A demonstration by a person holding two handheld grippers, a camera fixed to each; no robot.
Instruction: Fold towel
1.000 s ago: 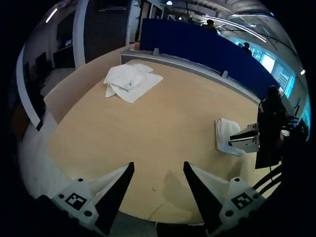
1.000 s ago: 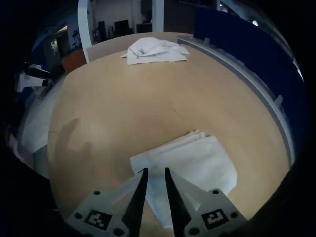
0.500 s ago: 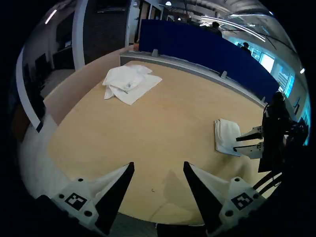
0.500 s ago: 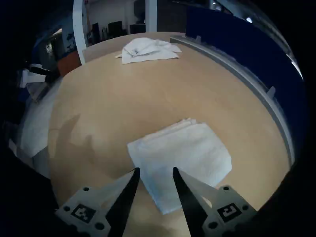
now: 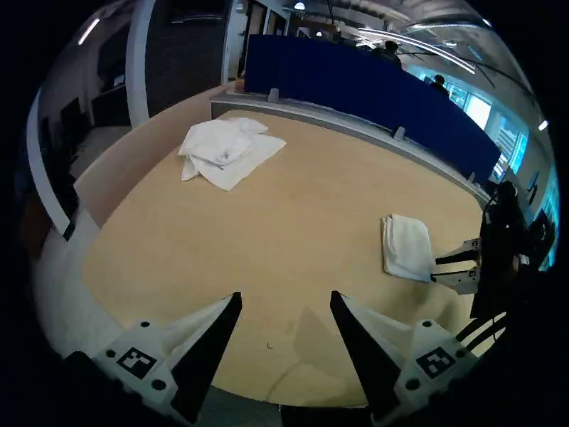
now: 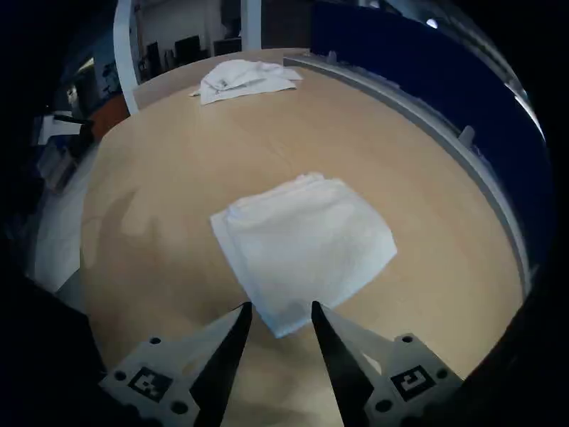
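Left gripper view: left gripper [image 5: 284, 313] released, jaws spread wide above the table [image 5: 284, 213]. The folded towel [image 5: 407, 245] lies flat at 3 o'clock with the right gripper [image 5: 435, 269] just beside its outer edge, and a rumpled pile [image 5: 226, 146] lies at 11 o'clock. Right gripper view: right gripper [image 6: 279, 317] released, jaws apart and grasping nothing; towel [image 6: 306, 242] flat at centre, its nearest corner showing between the fingertips; pile [image 6: 242, 75] at 12 o'clock, well apart.

Dim, sharp — fisheye-warped edges
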